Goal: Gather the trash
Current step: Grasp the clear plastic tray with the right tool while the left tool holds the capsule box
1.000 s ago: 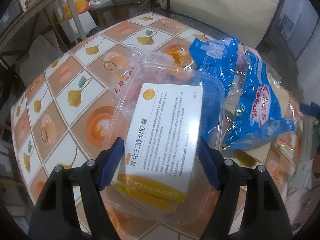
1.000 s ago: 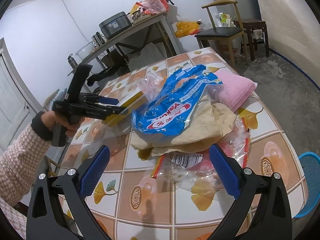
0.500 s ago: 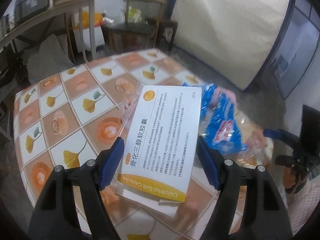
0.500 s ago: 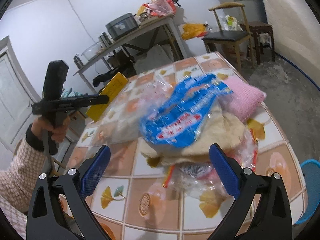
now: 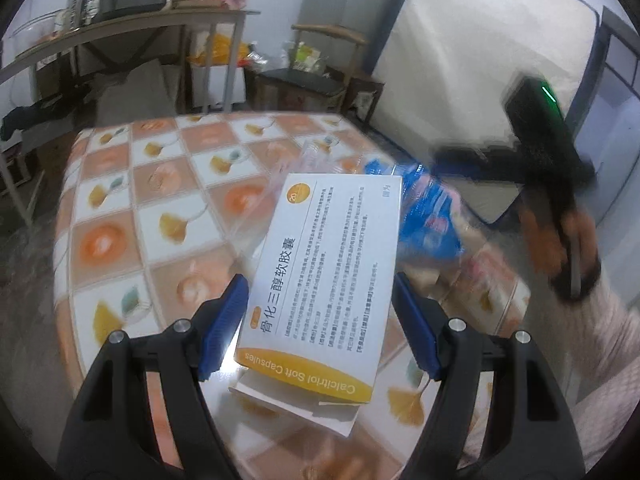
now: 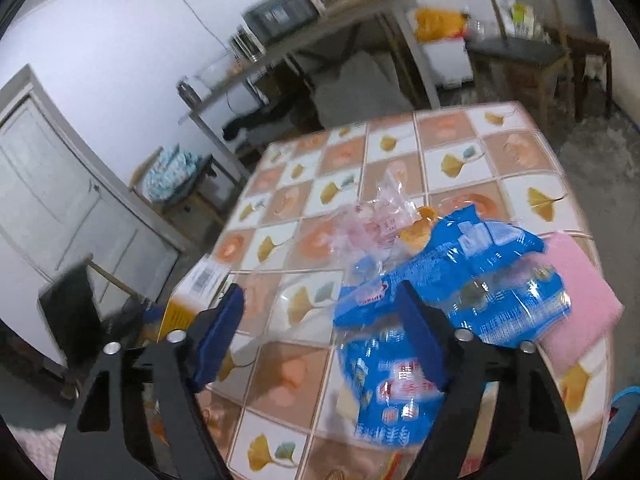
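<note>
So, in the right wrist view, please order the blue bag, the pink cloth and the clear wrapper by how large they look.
1. blue bag, clearly largest, though it lies nearest the camera.
2. pink cloth, partly hidden under the bag, so its real size is unsure.
3. clear wrapper, smallest.

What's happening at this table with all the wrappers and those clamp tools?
A person is clearing trash off the tiled table with a hand-held gripper in each hand. The left hand-held gripper is clamped on a white and yellow capsule box, held above the table. The right hand-held gripper has just been closing; one finger lies against a blue plastic bag, but whether it grips it is unclear. A pink cloth lies beside it.
</note>
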A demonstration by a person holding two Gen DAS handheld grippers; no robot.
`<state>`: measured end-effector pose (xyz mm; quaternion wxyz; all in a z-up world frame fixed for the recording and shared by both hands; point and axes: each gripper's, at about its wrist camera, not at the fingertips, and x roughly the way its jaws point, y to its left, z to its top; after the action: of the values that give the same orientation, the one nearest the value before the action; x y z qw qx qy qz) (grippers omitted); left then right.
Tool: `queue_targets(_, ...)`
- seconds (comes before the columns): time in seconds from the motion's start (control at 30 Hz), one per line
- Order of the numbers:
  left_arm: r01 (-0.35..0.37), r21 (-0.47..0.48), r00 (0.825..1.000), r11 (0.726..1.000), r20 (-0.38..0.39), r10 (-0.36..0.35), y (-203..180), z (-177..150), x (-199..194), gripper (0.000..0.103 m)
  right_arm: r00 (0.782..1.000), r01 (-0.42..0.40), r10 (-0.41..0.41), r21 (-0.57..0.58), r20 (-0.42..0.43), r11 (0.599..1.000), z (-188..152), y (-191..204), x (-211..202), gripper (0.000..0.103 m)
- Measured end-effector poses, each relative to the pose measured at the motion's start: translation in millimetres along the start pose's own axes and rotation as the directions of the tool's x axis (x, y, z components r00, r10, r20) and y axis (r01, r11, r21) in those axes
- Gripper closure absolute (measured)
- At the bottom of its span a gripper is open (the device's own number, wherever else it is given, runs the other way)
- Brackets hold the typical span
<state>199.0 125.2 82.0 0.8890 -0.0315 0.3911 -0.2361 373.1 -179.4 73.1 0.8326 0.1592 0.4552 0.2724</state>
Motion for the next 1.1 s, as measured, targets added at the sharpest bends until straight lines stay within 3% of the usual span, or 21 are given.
queue_targets(0.07,-0.011,0.001,0.999,1.0,-0.035,0.011,-1.7,-15.8,3.4,0.033,0.998,0.013,-0.012,0.019,-0.06,1.0,16.9,-7.9,24.8,0.035)
queue_targets(0.23,-0.105,0.064,0.987,0.992,-0.118,0.112,-8.4,-40.8,18.3,0.032,0.985,0.082,-0.079,0.009,-0.15,0.997,41.1,-18.6,71.8,0.037)
queue_targets(0.4,-0.101,0.104,0.979,0.989,-0.169,0.118,-14.1,-50.0,26.4,0.026,0.97,0.101,-0.101,-0.011,-0.222,0.995,48.9,-20.3,105.2,0.042)
queue_targets(0.63,-0.085,0.171,0.971,0.982,-0.207,0.12,-22.1,-43.0,42.4,0.023,0.956,0.128,-0.131,-0.028,-0.262,0.991,51.6,-22.6,122.2,0.055)
queue_targets(0.8,-0.061,0.228,0.956,0.972,-0.265,0.122,-32.4,-45.6,60.8,0.023,0.95,0.146,-0.159,-0.065,-0.267,0.987,53.4,-21.7,120.4,0.065)
queue_targets(1.1,-0.072,0.248,0.944,0.966,-0.295,0.146,-40.3,-52.8,74.8,0.024,0.929,0.193,-0.24,-0.184,-0.281,0.964,50.3,-16.1,129.7,0.081)
